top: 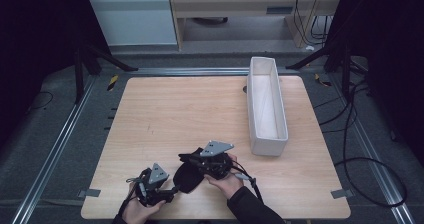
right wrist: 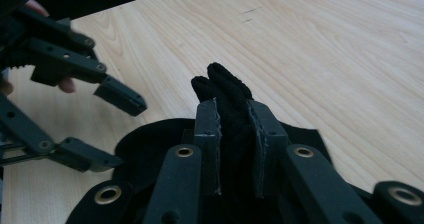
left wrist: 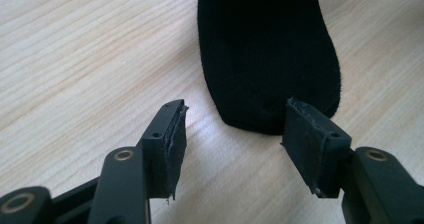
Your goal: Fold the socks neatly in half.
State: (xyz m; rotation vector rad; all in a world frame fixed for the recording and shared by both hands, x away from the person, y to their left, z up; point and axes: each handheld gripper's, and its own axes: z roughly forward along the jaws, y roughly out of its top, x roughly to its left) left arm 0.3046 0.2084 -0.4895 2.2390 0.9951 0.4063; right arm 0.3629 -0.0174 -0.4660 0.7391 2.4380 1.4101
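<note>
The black sock [right wrist: 227, 91] is clamped by the right gripper [right wrist: 235, 134]; the left gripper [left wrist: 232, 134], jaws apart, has gripped nothing; the white bin [top: 266, 104] remains unfilled.

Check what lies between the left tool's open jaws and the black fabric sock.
Bare light wooden tabletop; left gripper view shows left tool open just short of the black fabric sock.

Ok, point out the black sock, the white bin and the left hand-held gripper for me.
black sock [left wrist: 270, 59], left gripper view, middle of the flat fabric.
white bin [top: 269, 145], high view, near end wall.
left hand-held gripper [left wrist: 232, 134], left gripper view, midway between its open fingertips.
</note>
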